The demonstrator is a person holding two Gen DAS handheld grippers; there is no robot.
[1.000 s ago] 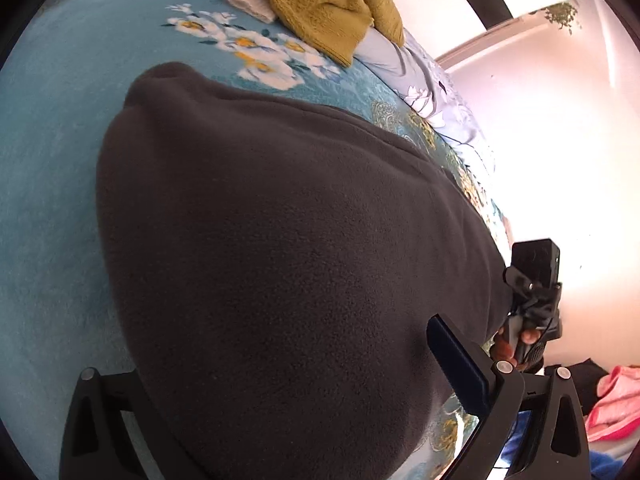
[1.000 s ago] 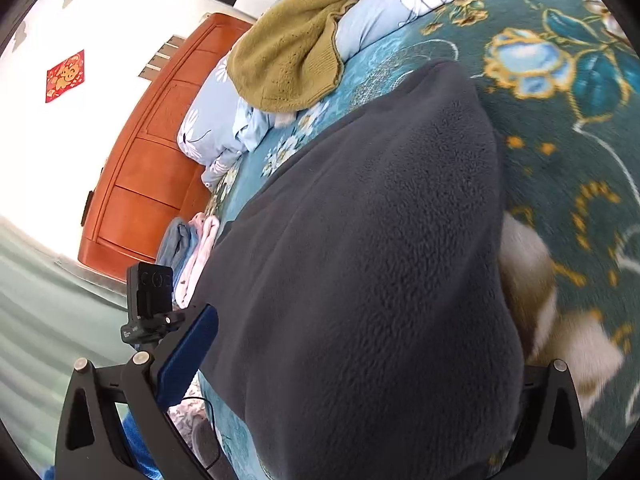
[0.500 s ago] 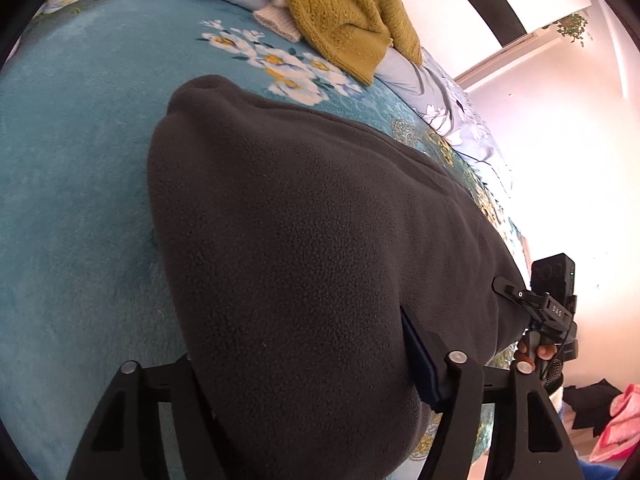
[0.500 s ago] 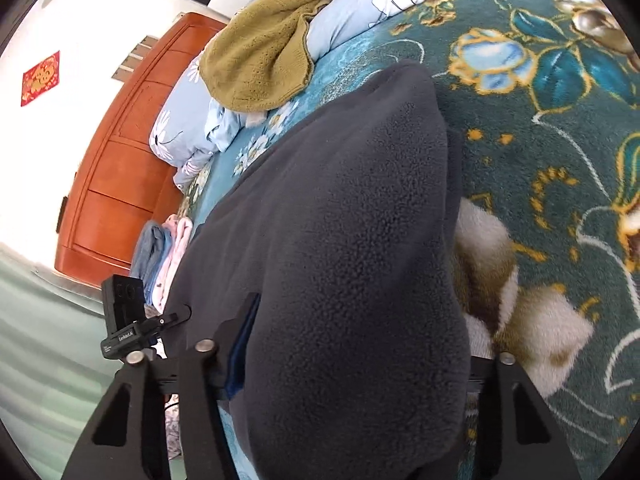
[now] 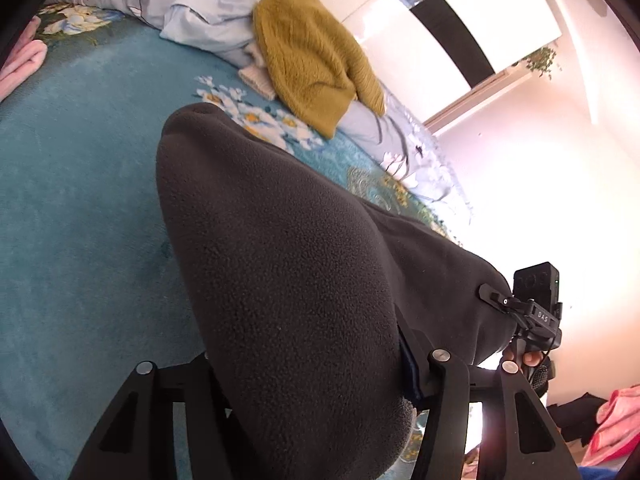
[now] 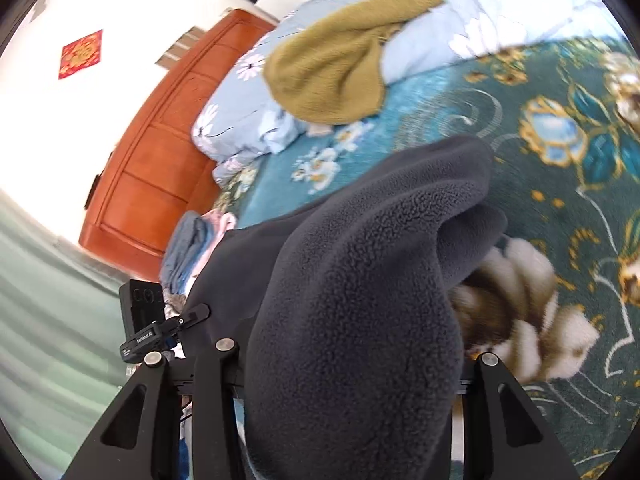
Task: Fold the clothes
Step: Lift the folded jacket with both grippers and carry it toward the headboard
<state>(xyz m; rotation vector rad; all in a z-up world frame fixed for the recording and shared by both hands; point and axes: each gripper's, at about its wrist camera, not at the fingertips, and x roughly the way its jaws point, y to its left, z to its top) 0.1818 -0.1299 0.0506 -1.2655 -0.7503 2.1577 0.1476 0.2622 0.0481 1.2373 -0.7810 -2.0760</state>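
A dark grey fleece garment [image 5: 280,272] lies on the teal flowered bedspread [image 5: 80,208] and drapes over both grippers. My left gripper [image 5: 316,384] is shut on one end of it, fleece bunched between the jaws. My right gripper [image 6: 348,364] is shut on the other end of the fleece garment [image 6: 360,280], lifted off the bedspread [image 6: 560,208]. The right gripper also shows at the right of the left wrist view [image 5: 532,316], and the left gripper at the left of the right wrist view [image 6: 160,328]. The fingertips are hidden under the cloth.
A mustard knit sweater [image 5: 312,56] lies on the light blue quilt [image 5: 208,20] at the far side of the bed. Folded blue and pink clothes [image 6: 196,248] sit by the orange wooden headboard [image 6: 168,152]. Pink cloth [image 5: 612,420] lies off the bed.
Both grippers' jaws have closed in on the fleece and lifted its ends. The cloth now bunches and rises off the bedspread, and the far end has pulled nearer.
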